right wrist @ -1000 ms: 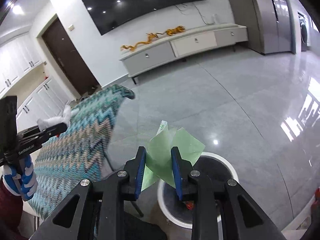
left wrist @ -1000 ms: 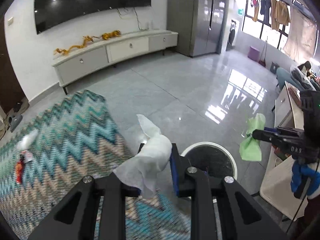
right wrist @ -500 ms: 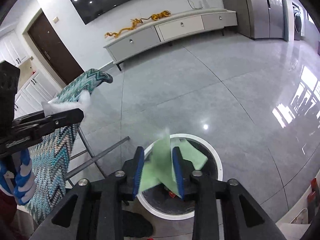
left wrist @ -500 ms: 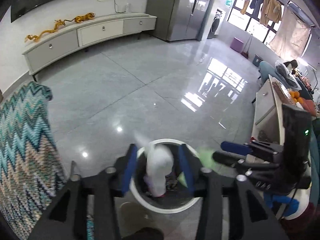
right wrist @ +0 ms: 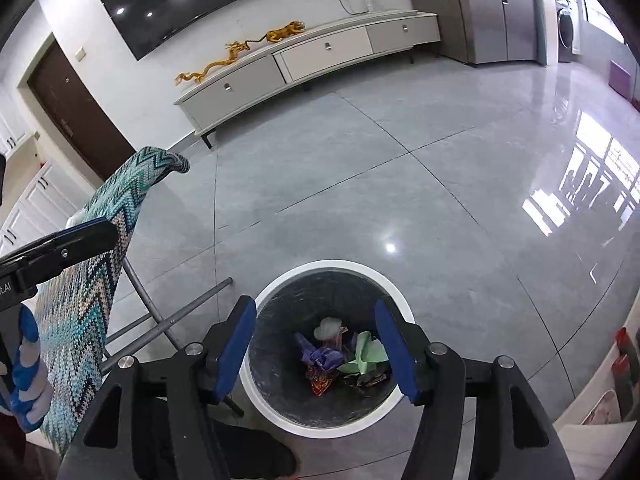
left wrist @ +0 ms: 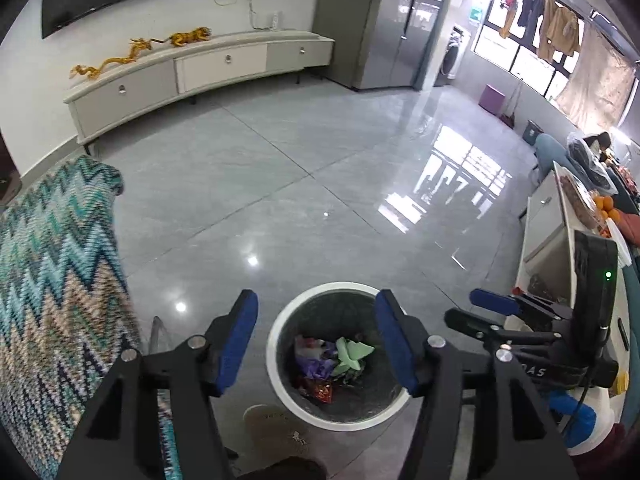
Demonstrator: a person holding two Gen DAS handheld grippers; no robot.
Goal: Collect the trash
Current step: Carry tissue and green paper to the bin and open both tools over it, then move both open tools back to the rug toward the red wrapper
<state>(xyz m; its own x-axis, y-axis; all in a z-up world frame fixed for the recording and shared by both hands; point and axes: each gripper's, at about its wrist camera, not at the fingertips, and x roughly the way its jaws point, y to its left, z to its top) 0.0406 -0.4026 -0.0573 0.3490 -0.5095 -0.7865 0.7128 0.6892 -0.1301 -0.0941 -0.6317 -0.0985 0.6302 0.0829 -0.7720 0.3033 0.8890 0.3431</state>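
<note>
A round bin with a white rim (left wrist: 280, 316) (right wrist: 280, 276) stands on the grey floor below both grippers. Inside lie a green paper (left wrist: 352, 354) (right wrist: 366, 356), a white tissue (right wrist: 330, 326) and purple and red wrappers (left wrist: 314, 360) (right wrist: 320, 360). My left gripper (left wrist: 316, 340) is open and empty above the bin. My right gripper (right wrist: 316, 348) is open and empty above the bin too; it also shows at the right of the left wrist view (left wrist: 476, 312).
A table with a zigzag cloth (left wrist: 52, 272) (right wrist: 96, 264) stands left of the bin, its metal legs (right wrist: 160, 320) close by. A white cabinet (left wrist: 548, 232) is on the right. A low TV console (left wrist: 200, 68) lines the far wall.
Both grippers moved over the bin and opened. The white tissue dropped from the left one and the green paper from the right one; both now lie in the bin.
</note>
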